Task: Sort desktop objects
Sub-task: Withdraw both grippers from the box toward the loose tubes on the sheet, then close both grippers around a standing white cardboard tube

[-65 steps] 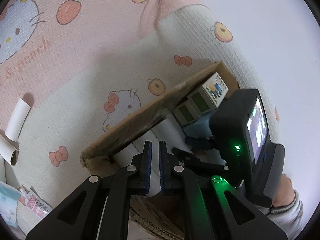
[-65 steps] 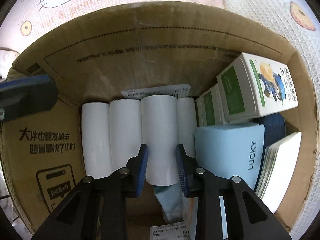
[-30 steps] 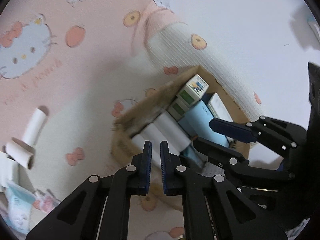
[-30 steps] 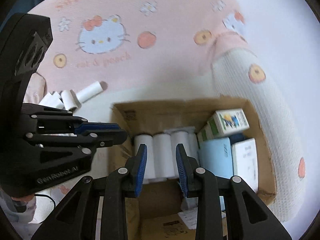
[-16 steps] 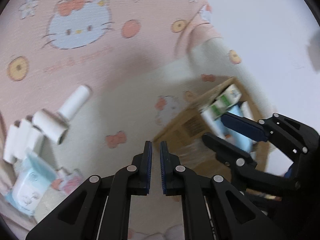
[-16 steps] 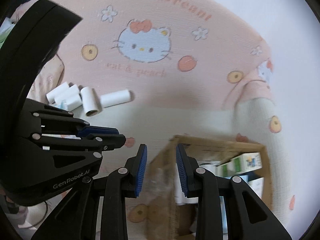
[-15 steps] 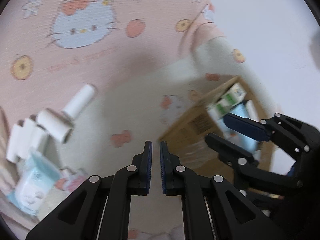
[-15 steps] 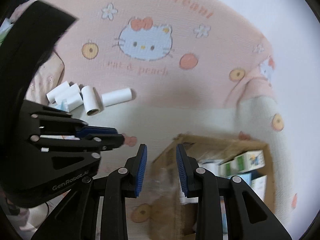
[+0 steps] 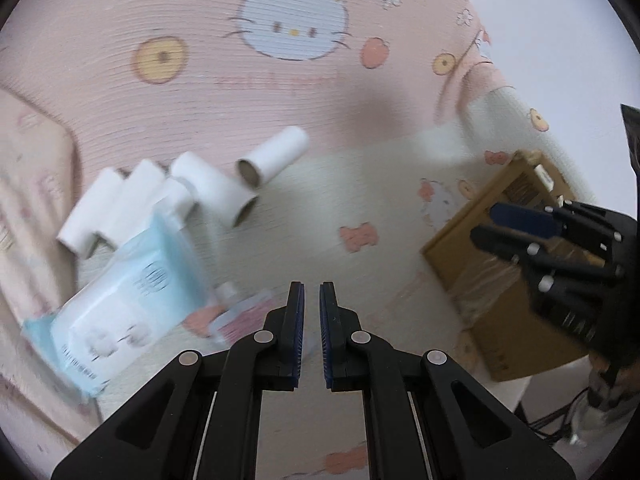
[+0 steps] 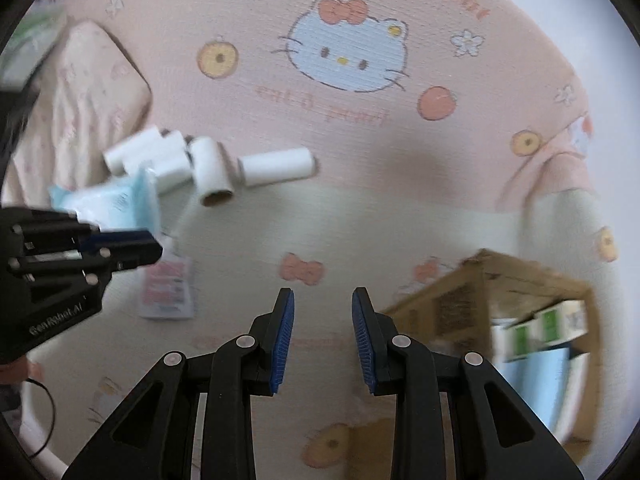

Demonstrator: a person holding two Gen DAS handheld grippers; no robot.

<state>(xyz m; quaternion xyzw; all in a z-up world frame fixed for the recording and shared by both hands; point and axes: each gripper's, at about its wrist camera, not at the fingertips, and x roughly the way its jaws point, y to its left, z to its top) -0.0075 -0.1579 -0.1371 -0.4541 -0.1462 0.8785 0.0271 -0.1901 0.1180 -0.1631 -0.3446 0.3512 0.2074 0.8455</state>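
Both hand-held grippers hang empty over a bed. The left hand-held gripper (image 9: pixel 311 298) has its blue-padded jaws drawn almost together, a thin slit between them and nothing in it. The right hand-held gripper (image 10: pixel 323 306) keeps a slightly wider gap, also with nothing between the pads, and reads as closed.

Beneath them spreads the bed sheet (image 10: pixel 360 208), pink at the far side with a large cartoon cat face and cream nearer, dotted with bows and small fruit prints. A pale pillow (image 10: pixel 92 104) lies at the far left edge.

A cardboard box (image 10: pixel 460 304) sits on the sheet to the right; through its open top show green-and-white cartons (image 10: pixel 544 328) and a light blue pack below them. From the left wrist view the same box (image 9: pixel 508 300) lies behind the right hand-held gripper's black frame.

Well apart from the box, on the left, the loose things lie in a cluster: a pale blue tissue pack (image 9: pixel 128 300), white paper rolls (image 9: pixel 208 188) bunched together just beyond it, one single roll (image 9: pixel 274 160) lying slightly apart to their right, and a small pink-and-white sachet (image 10: pixel 168 288) near the tissue pack. Everything is blurred.
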